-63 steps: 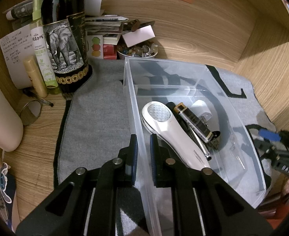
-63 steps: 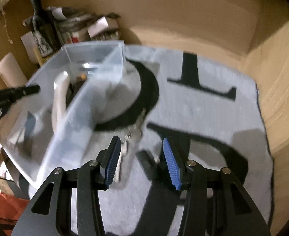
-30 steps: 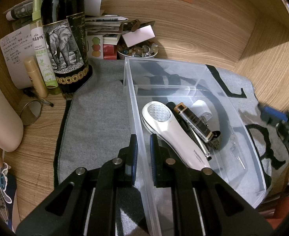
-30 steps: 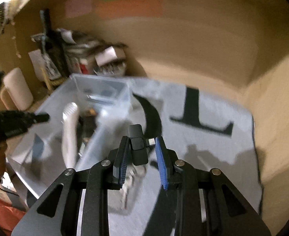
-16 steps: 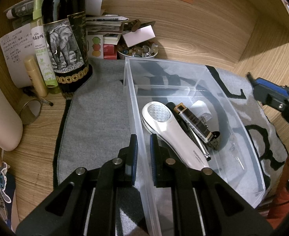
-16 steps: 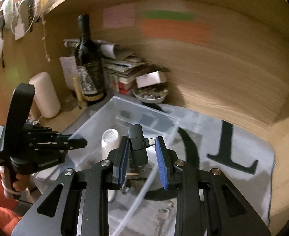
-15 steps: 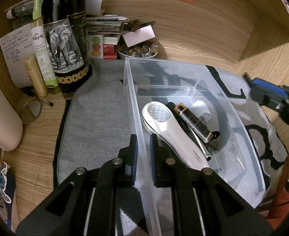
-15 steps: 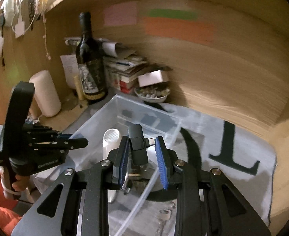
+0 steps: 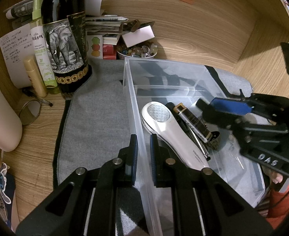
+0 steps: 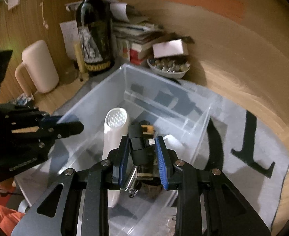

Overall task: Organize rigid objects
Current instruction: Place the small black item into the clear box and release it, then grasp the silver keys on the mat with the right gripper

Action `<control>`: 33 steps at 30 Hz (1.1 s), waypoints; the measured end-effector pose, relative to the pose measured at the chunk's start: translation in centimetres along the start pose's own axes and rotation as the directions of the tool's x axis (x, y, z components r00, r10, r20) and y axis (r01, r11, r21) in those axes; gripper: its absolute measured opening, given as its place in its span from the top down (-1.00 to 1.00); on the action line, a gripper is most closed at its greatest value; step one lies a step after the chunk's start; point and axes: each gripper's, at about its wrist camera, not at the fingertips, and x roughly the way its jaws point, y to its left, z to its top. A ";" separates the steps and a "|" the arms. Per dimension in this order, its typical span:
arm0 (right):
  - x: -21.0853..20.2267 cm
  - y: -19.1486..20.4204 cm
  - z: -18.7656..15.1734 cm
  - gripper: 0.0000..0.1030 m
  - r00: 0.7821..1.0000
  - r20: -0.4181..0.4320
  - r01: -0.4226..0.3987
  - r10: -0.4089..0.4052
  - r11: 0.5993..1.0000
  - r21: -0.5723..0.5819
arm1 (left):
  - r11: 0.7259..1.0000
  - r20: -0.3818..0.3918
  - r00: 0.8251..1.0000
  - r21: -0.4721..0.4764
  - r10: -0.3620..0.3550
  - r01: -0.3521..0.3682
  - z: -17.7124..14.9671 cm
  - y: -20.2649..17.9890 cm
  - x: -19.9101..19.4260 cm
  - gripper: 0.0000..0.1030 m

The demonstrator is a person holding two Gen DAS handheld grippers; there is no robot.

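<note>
Right wrist view: your right gripper (image 10: 142,153) has swung in from over the grey mat (image 10: 258,137) and now hangs above the clear plastic bin (image 10: 97,90), jaws nearly closed on a small black device with a metal plug (image 10: 137,147). A second ago it was off the bin's side, so the carry is done and what seems left is lowering and letting go.

Your left gripper (image 9: 143,153) has not shifted; its jaws are pinched on the bin's near wall, steadying it.

Below the held device lie a long white handheld device (image 9: 172,135), a dark stick with a gold cap (image 9: 193,122) and a thin metal pen-like rod (image 9: 199,145), crowded toward the middle. A clear divider (image 9: 164,87) crosses the bin farther back; the section behind it looks free. Drop straight down and you'd likely land on the pile, so judge whether you want that.

Outside stand the elephant-label wine bottle (image 9: 65,35), a green spray bottle (image 9: 41,45), a bowl of small stones (image 9: 136,51) and stacked papers, all clear of your path
</note>
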 end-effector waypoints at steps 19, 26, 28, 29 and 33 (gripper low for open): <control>-2.4 -0.5 -0.1 0.23 0.997 0.069 0.033 -0.033 0.999 0.013 | 1.000 0.000 1.000 0.000 0.000 0.000 0.0 0.0 0.0 0.78; -5.1 -2.3 -0.8 0.20 0.987 0.128 0.092 -0.100 0.993 0.068 | 1.000 -0.001 1.000 0.000 -0.001 0.001 0.0 0.1 0.0 0.78; -5.9 -3.1 -1.4 0.20 0.983 0.135 0.112 -0.124 0.989 0.092 | 1.000 0.000 1.000 0.000 0.000 0.000 0.0 0.0 0.0 0.78; -6.2 -3.4 -1.6 0.20 0.982 0.136 0.118 -0.131 0.988 0.101 | 1.000 0.000 1.000 0.001 0.000 0.000 0.0 0.0 0.0 0.78; -6.8 -4.6 -2.9 0.20 0.977 0.120 0.158 -0.175 0.977 0.143 | 1.000 0.000 1.000 0.002 0.001 -0.001 0.0 -0.1 0.0 0.78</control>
